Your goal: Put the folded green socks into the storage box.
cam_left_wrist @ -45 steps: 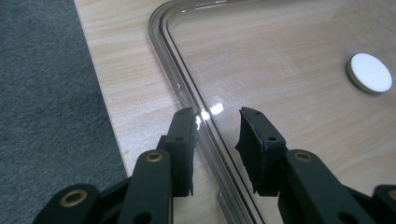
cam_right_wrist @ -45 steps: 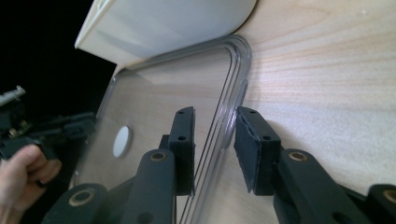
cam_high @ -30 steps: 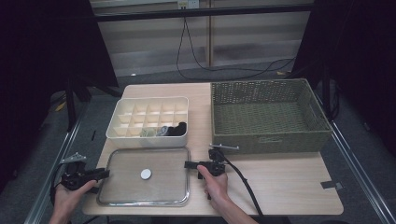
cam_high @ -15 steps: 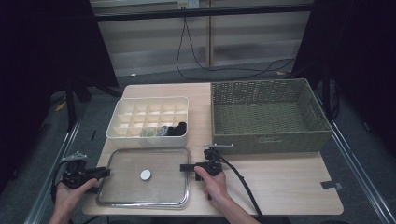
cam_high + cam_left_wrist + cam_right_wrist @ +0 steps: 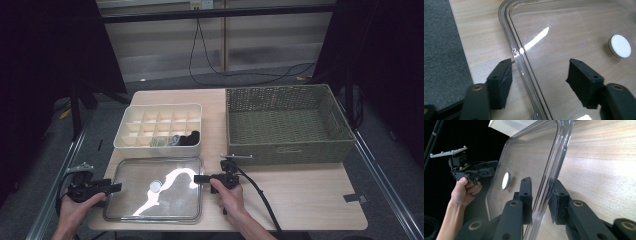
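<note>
Claw work was under way at both short ends of a clear, rounded-corner rectangular plastic lid (image 5: 155,189) with a small white round knob (image 5: 156,186) at its middle, lying flat on the pale wooden worktop (image 5: 300,195) just in front of a cream plastic organiser box (image 5: 159,125) divided into small compartments. The left claw (image 5: 116,187), held in the person's left hand (image 5: 80,202) at the worktop's left edge, had just been opening; in the left gripper view its two black pads (image 5: 500,83) stood well apart, one on either side of the lid's raised rim (image 5: 520,67), with neither pressing on it. The right claw (image 5: 199,178), gripped by the right hand (image 5: 230,192), was narrowed around the lid's opposite edge; in the right gripper view its pads (image 5: 526,195) sat close on either face of the clear rim, and it appeared to have hold of the lid. A black cable (image 5: 260,195) trailed from that claw toward the near edge of the worktop. Some dark and pale small items (image 5: 181,139) lay in the front compartments of the organiser box. To the right of it stood a large olive-green woven rectangular basket (image 5: 287,147), well apart from the lid.
</note>
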`<state>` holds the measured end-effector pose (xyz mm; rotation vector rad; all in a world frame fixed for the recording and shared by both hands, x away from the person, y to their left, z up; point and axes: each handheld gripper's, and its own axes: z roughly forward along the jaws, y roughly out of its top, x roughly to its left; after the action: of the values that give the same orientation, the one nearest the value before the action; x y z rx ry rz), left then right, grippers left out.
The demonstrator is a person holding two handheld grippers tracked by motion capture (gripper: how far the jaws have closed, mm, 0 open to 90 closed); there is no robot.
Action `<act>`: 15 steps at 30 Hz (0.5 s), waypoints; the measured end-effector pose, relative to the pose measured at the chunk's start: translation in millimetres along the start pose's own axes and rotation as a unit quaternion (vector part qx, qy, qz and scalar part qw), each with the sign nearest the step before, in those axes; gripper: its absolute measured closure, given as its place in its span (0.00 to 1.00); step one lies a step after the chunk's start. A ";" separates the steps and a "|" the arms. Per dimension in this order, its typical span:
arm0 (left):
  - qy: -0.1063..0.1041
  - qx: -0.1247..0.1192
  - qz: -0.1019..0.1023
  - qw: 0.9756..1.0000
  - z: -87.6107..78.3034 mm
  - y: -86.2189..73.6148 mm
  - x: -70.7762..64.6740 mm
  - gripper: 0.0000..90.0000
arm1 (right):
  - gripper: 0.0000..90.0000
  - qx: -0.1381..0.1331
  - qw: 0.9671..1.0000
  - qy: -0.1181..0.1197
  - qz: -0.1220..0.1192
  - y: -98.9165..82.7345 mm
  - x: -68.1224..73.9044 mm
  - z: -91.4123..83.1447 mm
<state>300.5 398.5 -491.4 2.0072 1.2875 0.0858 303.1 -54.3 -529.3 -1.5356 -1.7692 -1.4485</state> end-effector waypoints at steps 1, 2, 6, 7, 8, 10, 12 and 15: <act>-0.003 0.000 0.000 1.000 -0.8 -0.5 1.0 0.38 | 0.84 -0.001 1.000 0.004 0.000 -0.3 0.5 -0.7; -0.006 -0.001 -0.006 1.000 -1.6 -1.4 1.2 0.37 | 0.84 -0.003 1.000 0.007 -0.004 -0.4 0.8 -1.3; -0.015 0.005 -0.009 1.000 -4.3 -3.8 0.9 0.34 | 0.85 -0.009 1.000 0.014 -0.019 -0.7 2.2 -3.0; -0.015 0.007 -0.008 1.000 -4.6 -4.2 -0.1 0.34 | 0.85 -0.009 1.000 0.016 -0.023 -0.6 2.5 -3.2; -0.018 0.010 -0.006 1.000 -4.6 -4.5 -1.8 0.34 | 0.85 -0.013 0.999 0.016 -0.030 -0.7 2.8 -3.2; -0.028 0.012 -0.009 0.999 -4.4 -4.9 -3.1 0.33 | 0.85 -0.013 0.999 0.015 -0.031 -0.9 3.6 -3.4; -0.037 0.014 -0.010 0.999 -4.3 -5.6 -4.4 0.34 | 0.85 -0.013 0.999 0.017 -0.035 -0.8 4.0 -3.8; -0.049 0.011 -0.015 0.999 -3.5 -6.4 -4.7 0.35 | 0.85 -0.012 0.999 0.018 -0.038 -0.7 5.2 -4.7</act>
<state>291.8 398.0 -491.3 1.9848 1.2624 -0.0405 299.2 -55.7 -523.6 -1.4593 -1.8150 -1.5280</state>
